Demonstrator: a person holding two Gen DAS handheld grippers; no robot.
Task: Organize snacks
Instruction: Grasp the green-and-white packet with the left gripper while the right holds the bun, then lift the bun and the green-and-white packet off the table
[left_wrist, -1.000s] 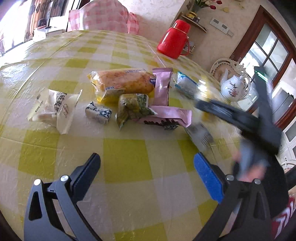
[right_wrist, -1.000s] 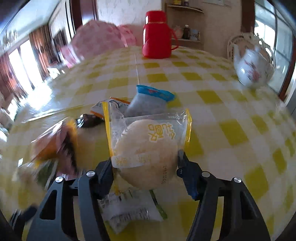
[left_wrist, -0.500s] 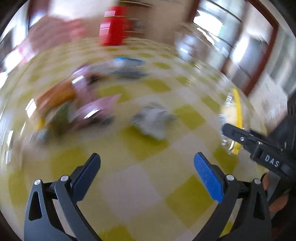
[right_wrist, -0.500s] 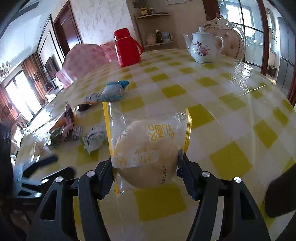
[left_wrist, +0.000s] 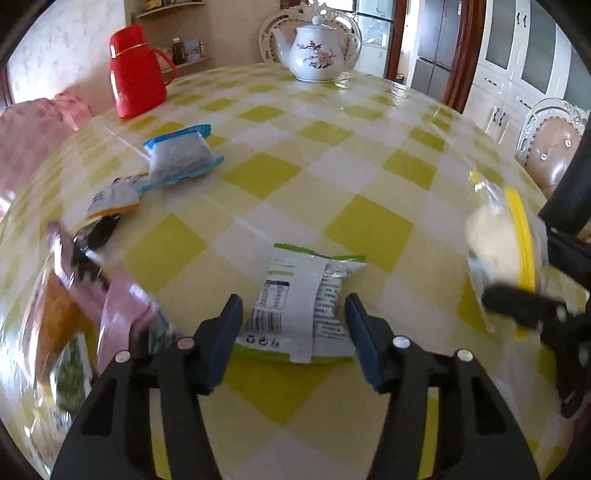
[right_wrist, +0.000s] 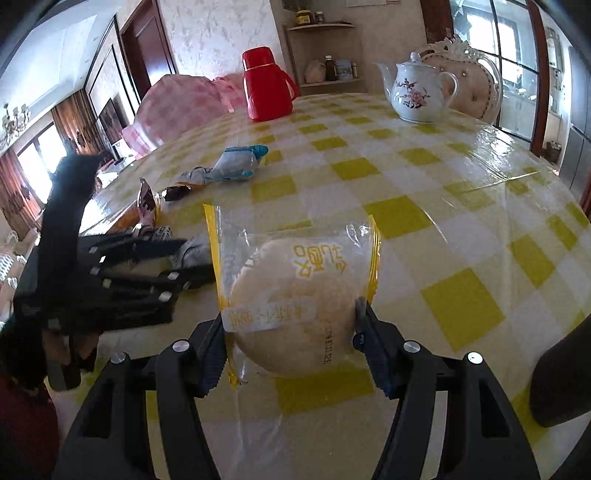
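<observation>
The left gripper (left_wrist: 293, 325), black with blue pads, points down at the table with its jaws closing around a small white-and-green foil snack packet (left_wrist: 301, 308) that lies flat on the cloth between the pads; a narrow gap shows on each side, so the pads do not press it; the right gripper (right_wrist: 290, 334) is clamped on a clear plastic bag with yellow edges holding a round pale bun (right_wrist: 295, 299), lifted clear of the table, the pads denting the bag at both sides; the left wrist view shows that same bag from the side at its right edge, blurred, with the right gripper's dark fingers under it, and it alone shows the packet's printed back; the right wrist view shows the left gripper (right_wrist: 192, 264) low at its left, and only a grey corner of the packet shows past it; farther out on the round table with a yellow-and-white checked cloth (left_wrist: 369, 229) lie a blue-edged clear pouch (left_wrist: 183, 157), a white-and-orange wrapper (left_wrist: 112, 197) just beside it, and blurred pink and orange wrappers (left_wrist: 110, 306) at the left, well apart from the packet; at the far side stand a red plastic jug with a handle (left_wrist: 135, 72) and a white flowered china teapot (left_wrist: 319, 51); a carved pale chair (left_wrist: 554, 147) stands beyond the rim.
</observation>
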